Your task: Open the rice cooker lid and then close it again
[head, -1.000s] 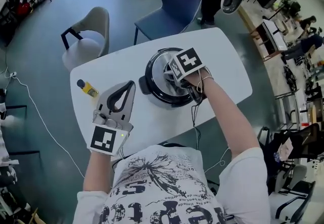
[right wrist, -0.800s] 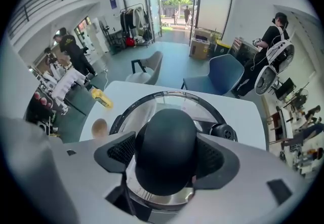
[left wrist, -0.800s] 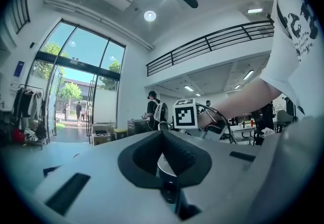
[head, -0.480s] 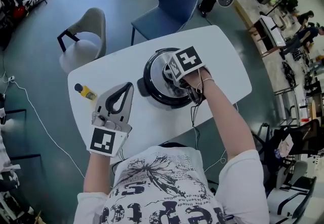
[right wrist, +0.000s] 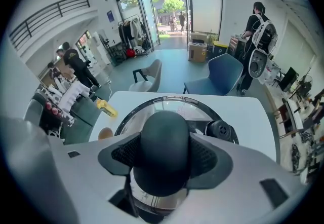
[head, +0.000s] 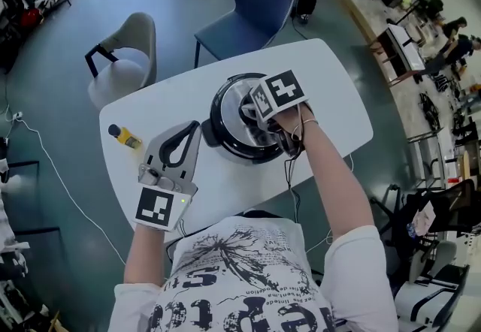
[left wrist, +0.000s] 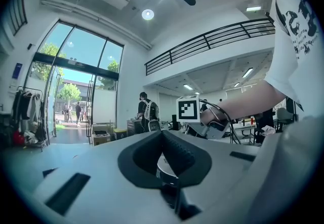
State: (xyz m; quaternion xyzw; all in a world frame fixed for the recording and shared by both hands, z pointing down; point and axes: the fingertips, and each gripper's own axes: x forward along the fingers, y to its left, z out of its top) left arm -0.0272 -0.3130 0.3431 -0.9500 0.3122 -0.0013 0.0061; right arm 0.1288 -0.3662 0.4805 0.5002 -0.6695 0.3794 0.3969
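The black rice cooker point(head: 225, 135) stands mid-table with its round glass lid point(head: 229, 98) on top. My right gripper point(head: 252, 114) points steeply down onto the lid. Its jaws have just been closing and now press on both sides of the black lid knob point(right wrist: 164, 137); the right gripper point(right wrist: 164, 154) is shut on it. The lid's glass and metal rim point(right wrist: 167, 105) show beyond the knob. My left gripper point(head: 192, 128) lies level on the table left of the cooker, shut and holding nothing. In the left gripper view the left gripper point(left wrist: 162, 136) has its pads together.
The white table point(head: 331, 90) carries a small yellow object point(head: 124, 135) near its left edge. A cable point(head: 289, 173) runs from the cooker off the near edge. A blue chair point(head: 255, 7) and a beige chair point(head: 131, 52) stand beyond the table.
Both grippers and the cooker keep their places. Only the head view has shifted slightly.
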